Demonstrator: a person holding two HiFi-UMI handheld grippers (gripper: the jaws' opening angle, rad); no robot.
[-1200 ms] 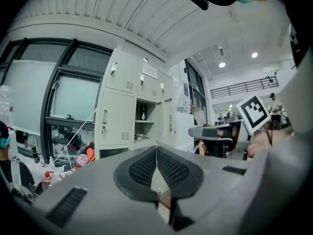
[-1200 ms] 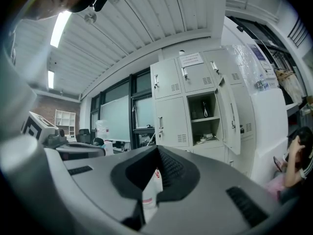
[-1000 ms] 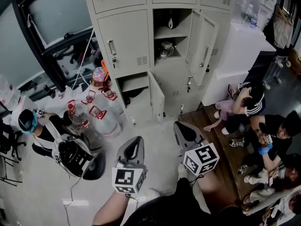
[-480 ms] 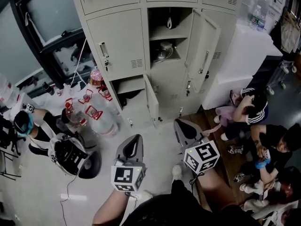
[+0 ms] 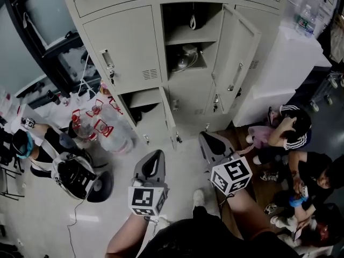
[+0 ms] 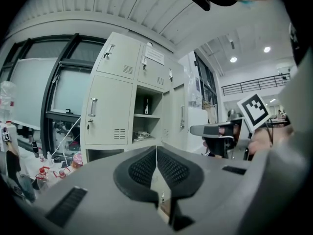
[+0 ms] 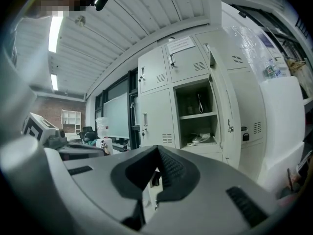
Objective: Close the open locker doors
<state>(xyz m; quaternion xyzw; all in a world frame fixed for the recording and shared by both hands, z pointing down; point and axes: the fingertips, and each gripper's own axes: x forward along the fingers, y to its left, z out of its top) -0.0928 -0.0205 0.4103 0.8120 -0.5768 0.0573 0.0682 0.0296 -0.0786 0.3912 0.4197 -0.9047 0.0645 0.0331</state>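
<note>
1. Pale grey steel lockers (image 5: 158,47) across the far side, seen from steeply above.
2. On that front, tall middle door (image 5: 236,58) swung wide open to the right, well clear of its frame.
3. Behind it, a shelf (image 5: 188,36) with a small thing (image 5: 192,21) hanging above and shiny clutter (image 5: 185,58) on the level below, too small to name.
4. Lower and to the left, small lower door (image 5: 168,112) open too, standing out toward the near side almost edge-on, with a dark compartment (image 5: 142,112) on its left.
5. All remaining doors (image 5: 121,42) in sight lying flat and shut.
6. Near and left of centre, left gripper (image 5: 157,155) tipped toward the lockers and apart from them; fingers (image 6: 142,168) closed pad against pad, nothing between, nothing held.
7. Just to its right, right gripper (image 5: 207,137) likewise pointed at the lockers, touching no door; fingers (image 7: 171,168) pressed fully together and empty.
8. Left of the lockers on the floor, clear water bottles (image 5: 107,133) with red handles, near the small lower door.
9. Further left and nearer, a person (image 5: 59,155) seated on the floor.
10. Right of the lockers, a white block (image 5: 290,58) with a bottle (image 5: 307,16) on top; nearer on that side, several people (image 5: 293,138) seated on brown flooring.
</note>
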